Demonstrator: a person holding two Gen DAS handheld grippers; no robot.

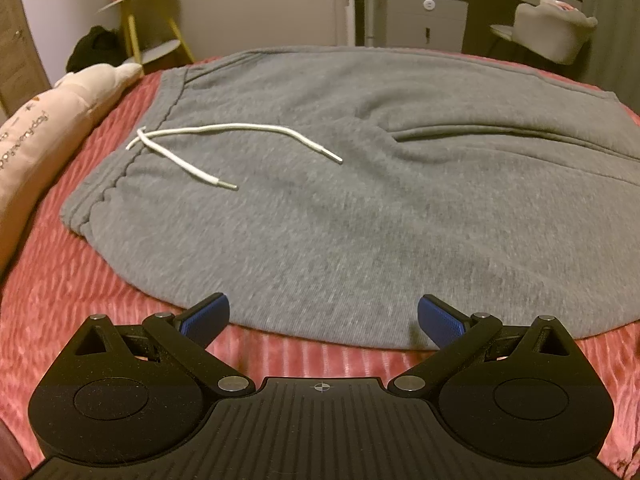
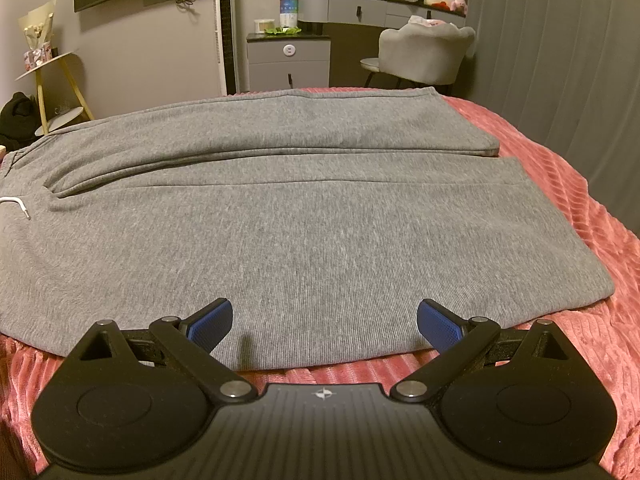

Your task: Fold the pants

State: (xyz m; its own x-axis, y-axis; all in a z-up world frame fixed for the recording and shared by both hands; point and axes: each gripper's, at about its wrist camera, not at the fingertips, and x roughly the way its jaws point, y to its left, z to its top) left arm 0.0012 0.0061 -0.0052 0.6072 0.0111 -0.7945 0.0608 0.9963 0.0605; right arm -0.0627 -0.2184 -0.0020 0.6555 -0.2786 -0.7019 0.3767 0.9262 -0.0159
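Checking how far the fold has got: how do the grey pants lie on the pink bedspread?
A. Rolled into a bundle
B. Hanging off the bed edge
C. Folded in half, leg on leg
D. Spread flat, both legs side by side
D: the grey pants lie flat on the pink bedspread, the two legs side by side with a seam line between them.

My left gripper [image 1: 323,322] hangs spread wide at the near edge of gray pants [image 1: 340,200], drawstring [image 1: 224,148] beyond.
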